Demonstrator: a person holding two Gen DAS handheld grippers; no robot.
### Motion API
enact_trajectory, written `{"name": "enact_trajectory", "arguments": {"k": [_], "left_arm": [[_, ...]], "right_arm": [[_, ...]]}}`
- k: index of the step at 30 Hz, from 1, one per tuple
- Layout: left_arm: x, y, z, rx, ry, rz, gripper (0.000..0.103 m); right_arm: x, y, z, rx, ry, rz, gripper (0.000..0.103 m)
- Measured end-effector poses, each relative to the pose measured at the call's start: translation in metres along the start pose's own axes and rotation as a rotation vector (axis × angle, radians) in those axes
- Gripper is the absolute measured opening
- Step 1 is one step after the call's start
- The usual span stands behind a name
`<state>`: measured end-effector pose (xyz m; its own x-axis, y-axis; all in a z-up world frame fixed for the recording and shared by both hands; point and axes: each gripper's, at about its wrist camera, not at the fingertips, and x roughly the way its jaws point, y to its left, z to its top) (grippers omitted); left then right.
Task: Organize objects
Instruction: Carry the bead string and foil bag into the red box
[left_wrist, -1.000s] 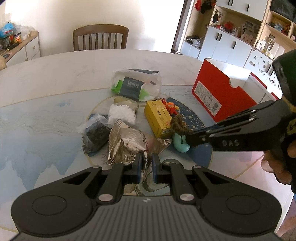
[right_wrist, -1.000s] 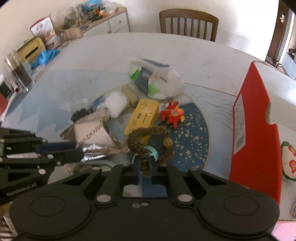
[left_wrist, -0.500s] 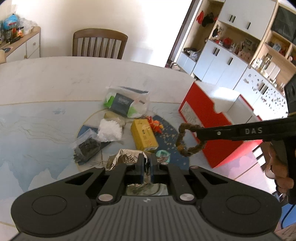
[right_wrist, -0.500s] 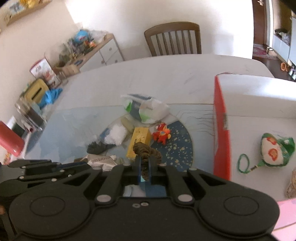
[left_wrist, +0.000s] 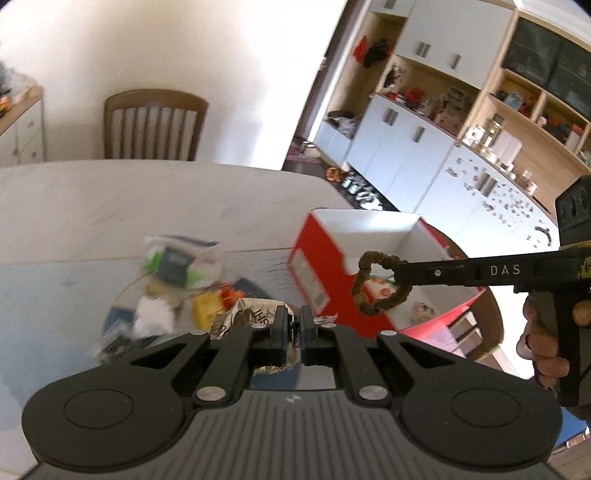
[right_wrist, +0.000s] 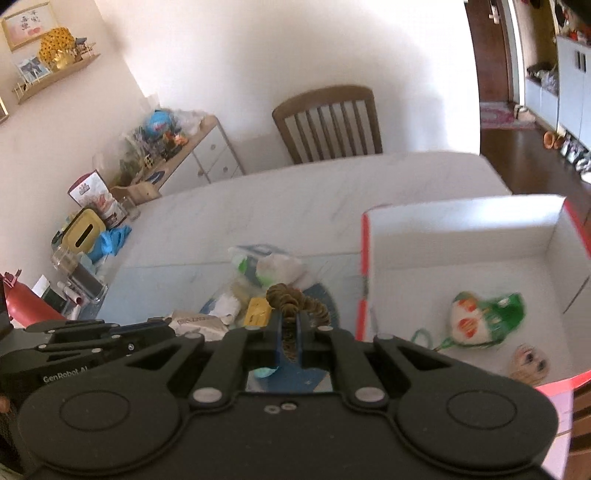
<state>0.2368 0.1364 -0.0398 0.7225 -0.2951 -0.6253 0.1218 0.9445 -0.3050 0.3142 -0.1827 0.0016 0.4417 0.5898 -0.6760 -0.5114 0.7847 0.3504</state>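
Note:
My left gripper (left_wrist: 293, 319) is shut on the edge of a crumpled silver foil packet (left_wrist: 255, 314), which hangs above the pile on the table. In the right wrist view the left gripper (right_wrist: 168, 330) shows at the lower left, with the packet (right_wrist: 199, 321) at its tips. My right gripper (right_wrist: 291, 326) is shut on a brown beaded loop (right_wrist: 295, 299). Seen from the left wrist, that right gripper (left_wrist: 397, 271) holds the loop (left_wrist: 364, 291) in the air over the near wall of the open red box (left_wrist: 314, 266).
The red box (right_wrist: 461, 229) holds a heart-shaped green and white sachet (right_wrist: 476, 321) and a small doll face (right_wrist: 528, 363). On the table (left_wrist: 110, 195) lie a clear bag (left_wrist: 177, 262), yellow box (left_wrist: 205, 314), white fluff (left_wrist: 153, 317) and orange toy (left_wrist: 231, 293). A chair (left_wrist: 155, 125) stands behind.
Both grippers have risen. The left one lifted the foil packet off the pile. The right one carried the brown loop up and to the right, to the red box.

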Motion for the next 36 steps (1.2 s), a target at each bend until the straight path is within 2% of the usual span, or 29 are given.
{"name": "enact_trajectory", "arguments": {"k": [8,18,23,30,36], "left_arm": [[0.019,-0.050,0.019,0.090,-0.002,-0.043,0.005],[0.065,-0.114,0.041,0.176,0.022,-0.099,0.005],[0.097,-0.139,0.043,0.211,0.050,-0.093,0.005],[0.142,-0.154,0.050,0.218,0.070,-0.064,0.005],[0.178,-0.162,0.057,0.227,0.081,-0.024,0.005]], "right_arm": [[-0.034,-0.046,0.007,0.010,-0.057,-0.072,0.006],[-0.051,-0.115,0.004,0.066,-0.076,-0.168,0.006],[-0.051,-0.145,0.000,0.081,-0.068,-0.199,0.006],[-0.038,-0.179,-0.007,0.083,-0.029,-0.224,0.006],[-0.020,-0.190,-0.016,0.046,0.029,-0.237,0.006]]}}
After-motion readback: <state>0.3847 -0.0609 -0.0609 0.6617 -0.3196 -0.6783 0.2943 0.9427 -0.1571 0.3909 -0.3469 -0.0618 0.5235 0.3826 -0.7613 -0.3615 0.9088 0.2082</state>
